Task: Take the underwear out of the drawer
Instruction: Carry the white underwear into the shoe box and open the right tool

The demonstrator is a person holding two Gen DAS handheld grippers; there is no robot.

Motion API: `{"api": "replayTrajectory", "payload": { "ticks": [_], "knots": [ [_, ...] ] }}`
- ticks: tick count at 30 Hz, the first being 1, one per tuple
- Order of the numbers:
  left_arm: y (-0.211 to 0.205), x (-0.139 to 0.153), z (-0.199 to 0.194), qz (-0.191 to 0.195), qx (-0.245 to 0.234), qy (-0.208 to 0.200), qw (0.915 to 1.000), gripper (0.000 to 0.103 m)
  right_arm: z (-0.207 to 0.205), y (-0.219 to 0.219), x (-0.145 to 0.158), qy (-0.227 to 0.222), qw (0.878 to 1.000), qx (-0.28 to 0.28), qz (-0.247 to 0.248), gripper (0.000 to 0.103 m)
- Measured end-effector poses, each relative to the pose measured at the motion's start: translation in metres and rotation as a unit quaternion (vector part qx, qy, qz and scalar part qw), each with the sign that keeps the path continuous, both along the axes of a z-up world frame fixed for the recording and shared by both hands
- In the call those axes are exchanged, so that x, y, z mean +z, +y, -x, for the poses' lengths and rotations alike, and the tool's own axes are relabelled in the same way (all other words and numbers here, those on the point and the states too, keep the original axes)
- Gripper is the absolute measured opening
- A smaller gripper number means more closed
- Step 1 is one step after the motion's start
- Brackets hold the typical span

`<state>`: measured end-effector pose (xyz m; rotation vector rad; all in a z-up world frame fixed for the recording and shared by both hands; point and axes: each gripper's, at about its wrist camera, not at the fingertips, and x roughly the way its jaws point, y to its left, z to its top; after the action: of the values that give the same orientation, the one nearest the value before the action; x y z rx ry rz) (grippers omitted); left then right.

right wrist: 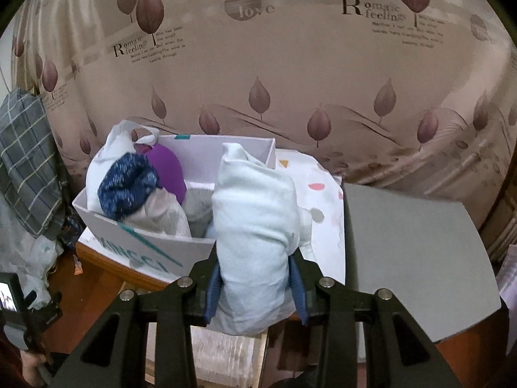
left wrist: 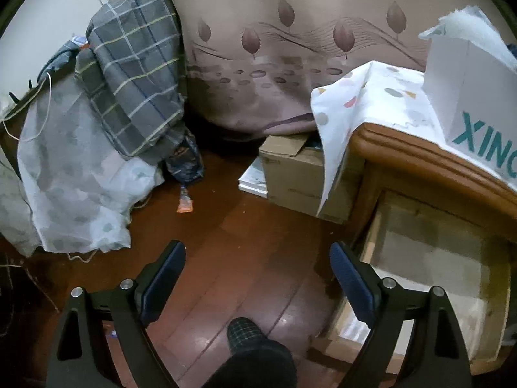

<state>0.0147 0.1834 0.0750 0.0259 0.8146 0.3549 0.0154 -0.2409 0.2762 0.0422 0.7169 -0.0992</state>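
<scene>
Right gripper [right wrist: 255,287] clamped on the underwear [right wrist: 255,232], a pale blue folded bundle pinched between both blue pads [right wrist: 213,291] and standing up out of the jaws, clear of the drawer [right wrist: 223,352] seen just below and near. Drawer pulled out, pale liner showing, nothing else made out inside from this view. Just beyond the bundle, on the wooden cabinet top [right wrist: 106,268], a white box [right wrist: 145,242] with teal lettering, packed with clothes: a dark blue speckled piece [right wrist: 126,187], a purple piece [right wrist: 168,171], a white bag [right wrist: 113,152] knotted at the top. To the right of the box, a white cloth [right wrist: 323,207] with coloured dots, and farther right a flat grey panel [right wrist: 413,258]. Far behind, a beige curtain [right wrist: 258,64] printed with leaves and lettering. At the near left edge, part of a hand [right wrist: 29,365] below a small black device with a lit screen.

Left gripper [left wrist: 258,278] spread wide, nothing between the pads [left wrist: 164,284], hanging over the brown wooden floor [left wrist: 232,252]. Near, at the bottom edge, a dark checked slipper toe [left wrist: 248,333]. Near right, the same open drawer [left wrist: 429,274], beneath the rounded wooden cabinet edge [left wrist: 420,161]. Farther along the floor, a cardboard box [left wrist: 290,174] right of centre, an orange wrapper [left wrist: 184,203], and on the left a sheer white cloth [left wrist: 74,174] draped under a grey plaid bundle [left wrist: 135,74]. Farthest, the same leaf-printed curtain [left wrist: 290,48].
</scene>
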Motion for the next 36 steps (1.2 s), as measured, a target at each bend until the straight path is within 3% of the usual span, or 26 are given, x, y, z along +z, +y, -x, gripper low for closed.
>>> {"api": "replayTrajectory", "payload": {
  "ticks": [7, 14, 24, 36],
  "knots": [
    [-0.003, 0.001, 0.002, -0.009, -0.005, -0.006, 0.9999, 0.091, -0.041, 0.014, 0.019, 0.006, 1.000, 0.014, 0.020, 0.037],
    [0.001, 0.002, 0.003, 0.002, -0.003, -0.009, 1.0000, 0.091, -0.077, 0.030, 0.020, 0.020, 0.999, 0.025, 0.025, 0.037],
    [0.007, 0.003, 0.004, 0.014, 0.006, -0.011, 0.9998, 0.092, -0.117, 0.045, -0.002, 0.061, 0.997, 0.030, 0.042, 0.037],
    [0.015, 0.002, 0.003, 0.020, 0.013, -0.008, 0.9997, 0.092, -0.133, 0.056, -0.040, 0.102, 0.992, 0.033, 0.068, 0.041]
  ]
}}
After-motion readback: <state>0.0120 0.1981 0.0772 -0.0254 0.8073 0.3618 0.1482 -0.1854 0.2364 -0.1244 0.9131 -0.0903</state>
